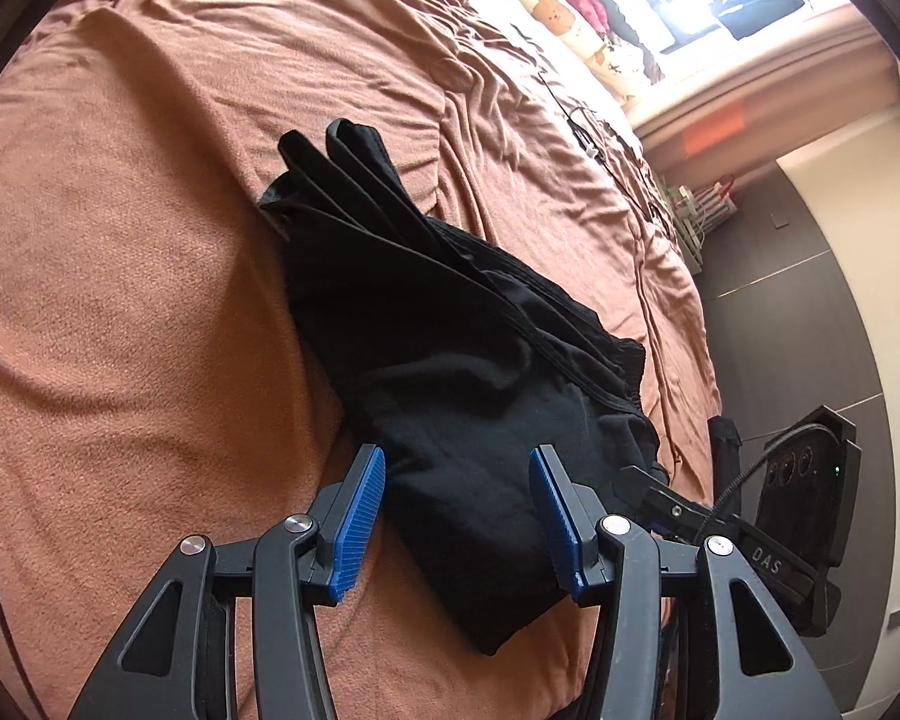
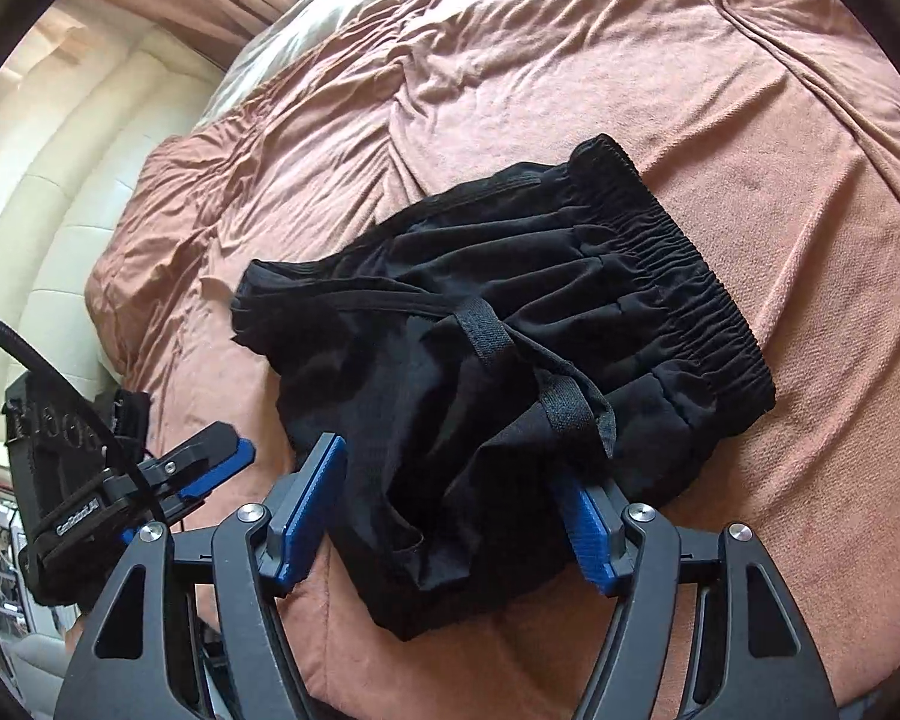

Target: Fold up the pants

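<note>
The black pants (image 2: 498, 348) lie bundled on the bed (image 2: 720, 90), waistband (image 2: 678, 276) toward two o'clock. Both the left gripper (image 1: 456, 510) and right gripper (image 2: 456, 510) stand with jaws half open, empty (cloth merely between them). Better to pinch only the near edge, evenly.

"DAS", seemingly, on right hand-held gripper (image 1: 660, 489)

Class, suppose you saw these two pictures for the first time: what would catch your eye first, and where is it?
The black pants, bunched in a rough fold on the brown bedspread, stand out most, the gathered waistband toward the right. Next come the blue pads of the left gripper and right gripper, both open over the cloth's near edge.
</note>
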`<state>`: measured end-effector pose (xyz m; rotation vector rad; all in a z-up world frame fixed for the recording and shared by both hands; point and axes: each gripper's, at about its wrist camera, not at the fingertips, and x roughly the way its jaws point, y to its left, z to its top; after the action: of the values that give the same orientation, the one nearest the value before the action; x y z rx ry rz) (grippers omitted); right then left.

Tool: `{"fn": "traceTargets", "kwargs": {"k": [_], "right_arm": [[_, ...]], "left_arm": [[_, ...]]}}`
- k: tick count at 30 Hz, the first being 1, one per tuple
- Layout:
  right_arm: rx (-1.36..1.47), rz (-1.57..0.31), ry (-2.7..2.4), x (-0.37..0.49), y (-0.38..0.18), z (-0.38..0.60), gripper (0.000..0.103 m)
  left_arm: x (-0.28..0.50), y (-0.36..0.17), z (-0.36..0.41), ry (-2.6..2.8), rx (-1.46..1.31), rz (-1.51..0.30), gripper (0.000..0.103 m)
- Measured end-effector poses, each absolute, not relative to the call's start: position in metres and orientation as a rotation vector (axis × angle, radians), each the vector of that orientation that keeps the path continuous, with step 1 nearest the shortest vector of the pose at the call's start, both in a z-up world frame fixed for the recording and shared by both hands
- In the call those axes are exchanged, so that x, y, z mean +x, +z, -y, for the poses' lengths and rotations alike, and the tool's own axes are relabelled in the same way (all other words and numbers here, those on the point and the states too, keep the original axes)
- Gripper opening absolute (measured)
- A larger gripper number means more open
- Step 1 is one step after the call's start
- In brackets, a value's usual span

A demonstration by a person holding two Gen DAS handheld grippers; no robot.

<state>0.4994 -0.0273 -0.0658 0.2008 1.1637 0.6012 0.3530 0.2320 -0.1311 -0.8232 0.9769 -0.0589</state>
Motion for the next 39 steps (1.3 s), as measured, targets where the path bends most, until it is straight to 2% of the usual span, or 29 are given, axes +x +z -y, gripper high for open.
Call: {"fn": "traceTargets", "kwargs": {"k": [8,9,10,11,12,13,16,24,28,39], "right_arm": [[0.092,-1.152,0.496,0.495,-0.067,-0.004,0.065],[0.079,-1.148,0.482,0.495,-0.068,-0.005,0.054],[0.069,-1.147,0.471,0.495,-0.068,-0.006,0.039],[0.07,-1.148,0.468,0.494,-0.069,-0.005,0.032],[0.077,-1.147,0.471,0.495,-0.07,-0.003,0.021],[0.083,-1.142,0.478,0.494,-0.07,-0.002,0.014],[0.092,-1.113,0.504,0.49,-0.067,0.005,0.006],[0.134,-1.023,0.628,0.466,-0.057,0.031,0.004],[0.151,-1.004,0.662,0.458,-0.059,0.049,0.004],[0.191,-0.965,0.72,0.448,-0.063,0.068,0.004]], "left_arm": [[0.329,-0.139,-0.25,-0.027,-0.853,-0.959,0.053],[0.327,-0.139,-0.253,-0.024,-0.86,-0.953,0.053],[0.324,-0.139,-0.255,-0.022,-0.866,-0.946,0.053],[0.323,-0.139,-0.258,-0.019,-0.873,-0.94,0.053],[0.321,-0.139,-0.26,-0.016,-0.879,-0.936,0.053],[0.319,-0.139,-0.262,-0.014,-0.884,-0.932,0.053],[0.316,-0.139,-0.266,-0.006,-0.891,-0.929,0.053],[0.321,-0.133,-0.264,-0.016,-0.898,-0.92,0.053],[0.33,-0.127,-0.265,-0.009,-0.902,-0.908,0.059],[0.377,-0.115,-0.26,0.011,-0.85,-0.936,0.061]]}}
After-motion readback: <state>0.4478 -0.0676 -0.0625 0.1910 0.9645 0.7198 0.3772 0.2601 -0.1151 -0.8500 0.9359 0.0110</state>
